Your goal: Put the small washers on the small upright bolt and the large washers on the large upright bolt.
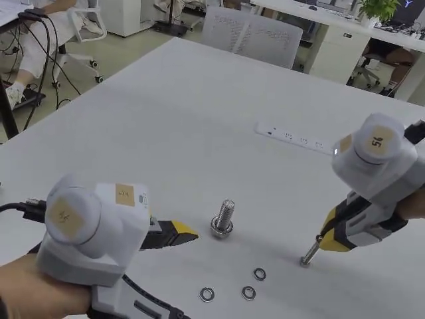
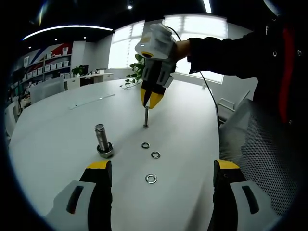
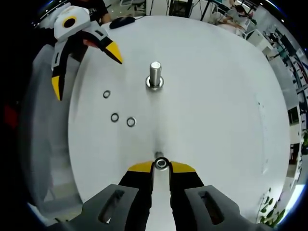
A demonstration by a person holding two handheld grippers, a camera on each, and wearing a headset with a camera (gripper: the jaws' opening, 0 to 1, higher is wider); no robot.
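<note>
The large upright bolt (image 1: 224, 218) (image 2: 101, 139) (image 3: 155, 74) stands mid-table with ring-like metal around its foot. To its right the thin small bolt (image 1: 309, 254) (image 2: 146, 118) stands upright. My right gripper (image 1: 325, 240) (image 2: 153, 99) (image 3: 161, 166) is at its top, shut on a small washer (image 3: 161, 164) that sits over the bolt's tip. Three loose washers (image 1: 248, 292) (image 2: 155, 155) (image 3: 114, 117) lie on the table in front of the bolts. My left gripper (image 1: 176, 234) (image 2: 162, 166) (image 3: 85, 71) hovers left of the large bolt, jaws wide open and holding nothing.
A white power strip (image 1: 292, 138) lies farther back on the white table (image 1: 166, 119). A mesh chair (image 1: 249, 32) stands behind the table's far edge. Another mesh chair seat (image 2: 269, 144) is beside the table's near edge.
</note>
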